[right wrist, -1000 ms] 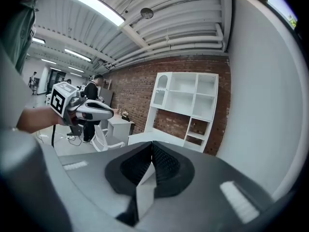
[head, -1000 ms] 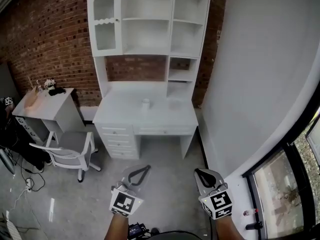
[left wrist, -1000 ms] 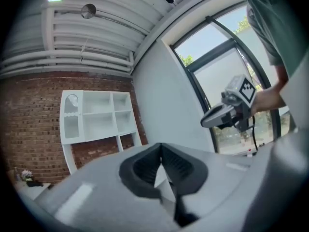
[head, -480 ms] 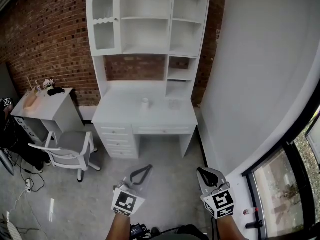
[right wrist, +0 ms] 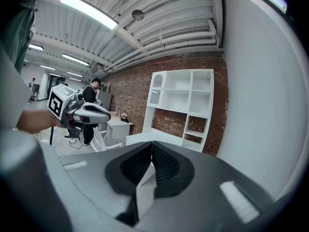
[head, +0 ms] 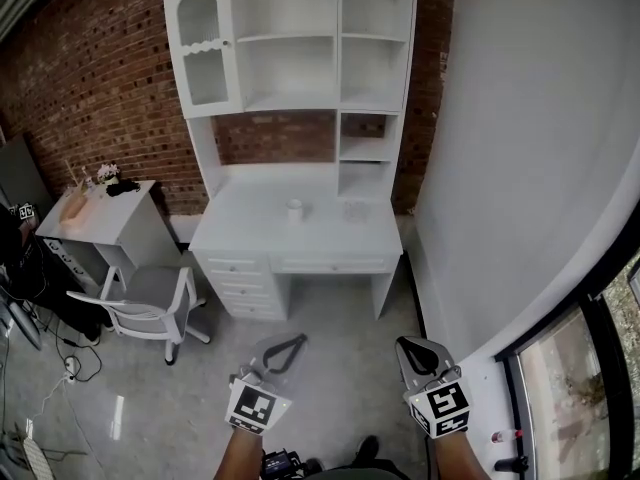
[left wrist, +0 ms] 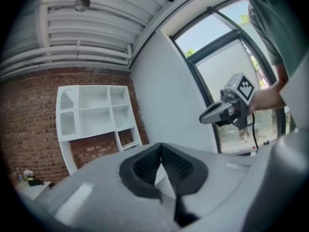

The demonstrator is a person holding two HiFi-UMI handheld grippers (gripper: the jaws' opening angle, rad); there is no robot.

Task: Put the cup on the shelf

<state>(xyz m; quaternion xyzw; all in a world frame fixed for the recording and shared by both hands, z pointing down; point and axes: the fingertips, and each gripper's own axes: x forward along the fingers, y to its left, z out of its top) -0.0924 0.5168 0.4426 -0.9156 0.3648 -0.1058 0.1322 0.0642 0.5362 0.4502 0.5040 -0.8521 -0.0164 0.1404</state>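
The cup (head: 294,209) stands on the white table (head: 335,236) below the shelf (head: 290,101). Well apart from it, the left hand-held gripper (head: 295,341) and the right hand-held gripper (head: 406,347) are both clenched and empty, over the floor (head: 345,368).

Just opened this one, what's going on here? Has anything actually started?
A person stands back from a white desk, holding the left gripper and the right gripper low in front of them. Both are shut and empty. The cup stands upright on the desk top, out of reach of either gripper. The shelf unit above the desk looks empty. Nothing is being handled yet, and the cup has not been picked up.
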